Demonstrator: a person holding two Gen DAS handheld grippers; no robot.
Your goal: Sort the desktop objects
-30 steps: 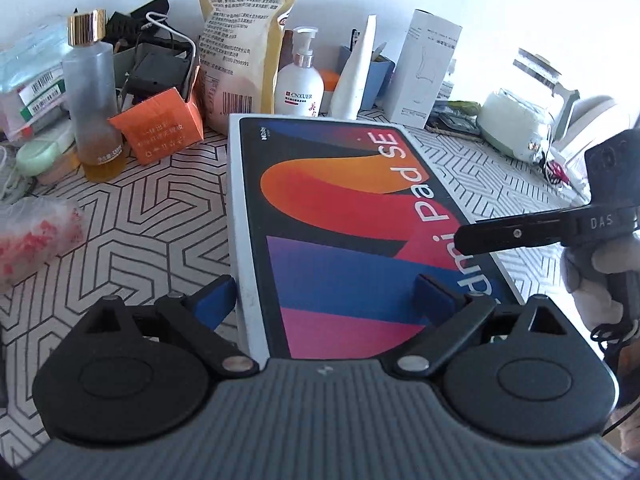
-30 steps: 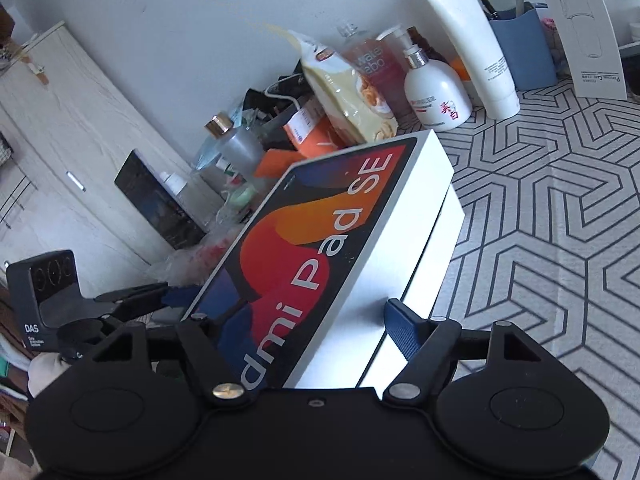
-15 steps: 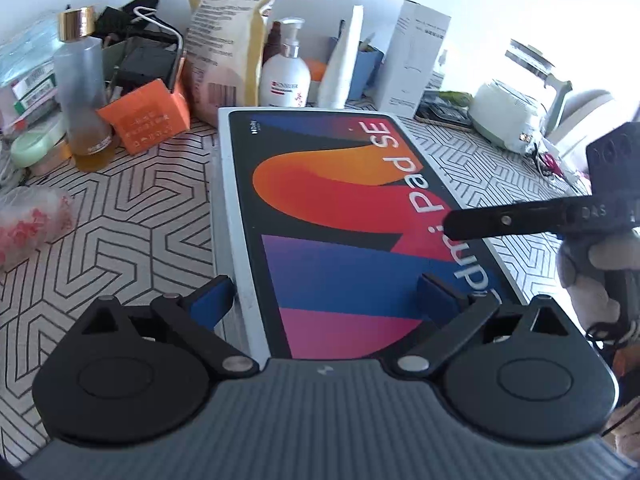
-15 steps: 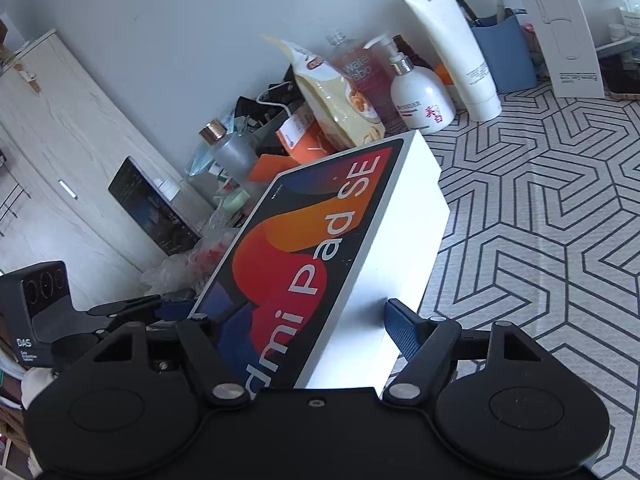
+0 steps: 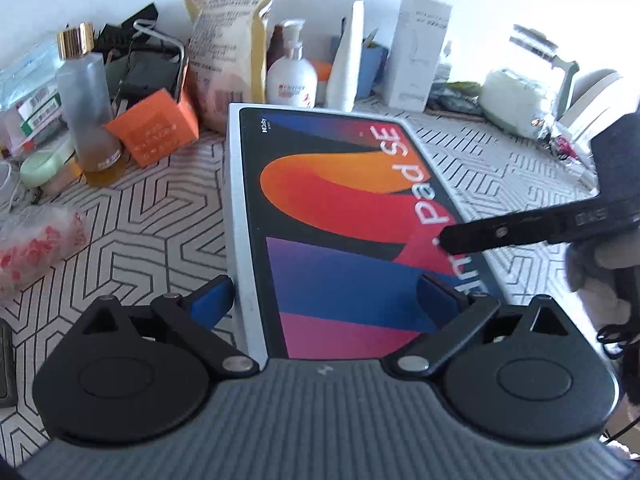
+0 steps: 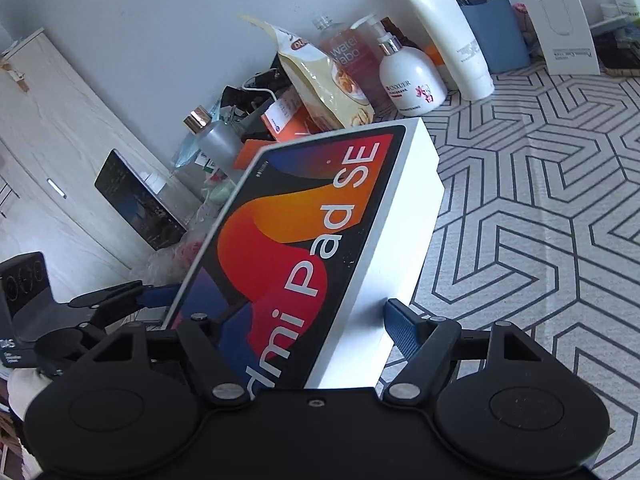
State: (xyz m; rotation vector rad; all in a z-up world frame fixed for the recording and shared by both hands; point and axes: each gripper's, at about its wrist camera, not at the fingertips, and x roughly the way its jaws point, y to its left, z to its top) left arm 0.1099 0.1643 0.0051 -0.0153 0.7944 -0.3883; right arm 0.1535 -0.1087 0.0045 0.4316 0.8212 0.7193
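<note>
both tools grip the tablet box [image 5: 340, 216]: left tool [image 5: 324, 300] clamps its near end, right tool [image 6: 292, 320] its 3 o'clock edge. it hangs tilted over the desk [image 6: 540, 208]; uneven pulling could slip it into the bottles [image 5: 292, 80] at 12 o'clock.

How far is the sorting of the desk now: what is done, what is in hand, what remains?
Nothing looks sorted yet. In hand: the Pad SE box, held at its near end by the left gripper and the right gripper, tilted above the patterned tabletop. Left: the orange carton, pump bottle, yellow pouch and white tube, crowded by the wall.
</note>
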